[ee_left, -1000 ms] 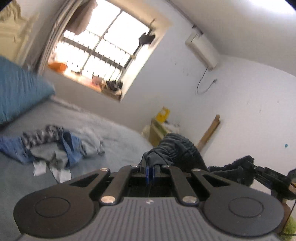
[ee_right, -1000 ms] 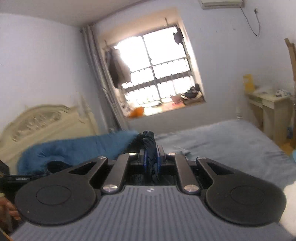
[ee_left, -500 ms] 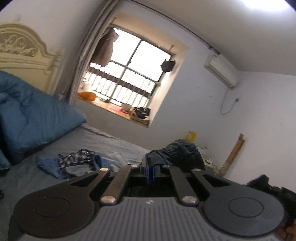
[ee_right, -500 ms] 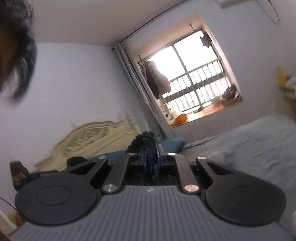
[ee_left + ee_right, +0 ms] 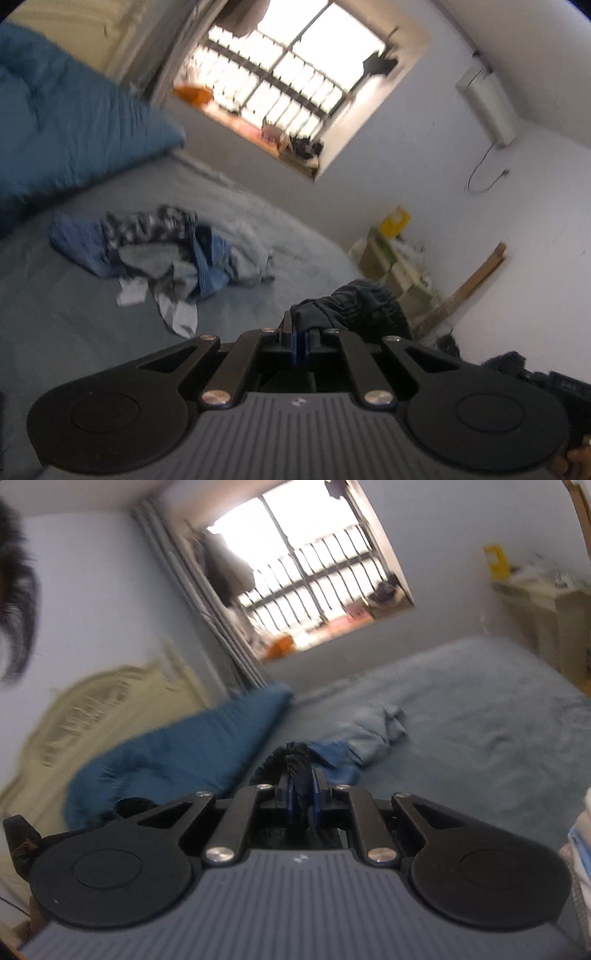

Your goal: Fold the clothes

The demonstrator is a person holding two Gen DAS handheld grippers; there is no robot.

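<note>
**Both grippers clamped on one dark garment above the bed**

In the left wrist view, the left gripper (image 5: 298, 334) was clenched on a bunched fold of the dark garment (image 5: 354, 304), which rose just above the jaws at lower centre. In the right wrist view, the right gripper (image 5: 303, 794) was likewise clamped on a twisted black edge of the dark garment (image 5: 293, 758) at centre frame.

A loose pile of clothes (image 5: 162, 251), blue, grey and patterned, lay on the grey bed (image 5: 74, 314) at centre left of the left view, apart from the held piece. A blue quilt (image 5: 62, 122) occupied the upper left. The window (image 5: 291, 77) stood at upper centre. Both views were blurred. A stack of pale folded items (image 5: 580, 834) showed at the right edge of the right view.
</note>
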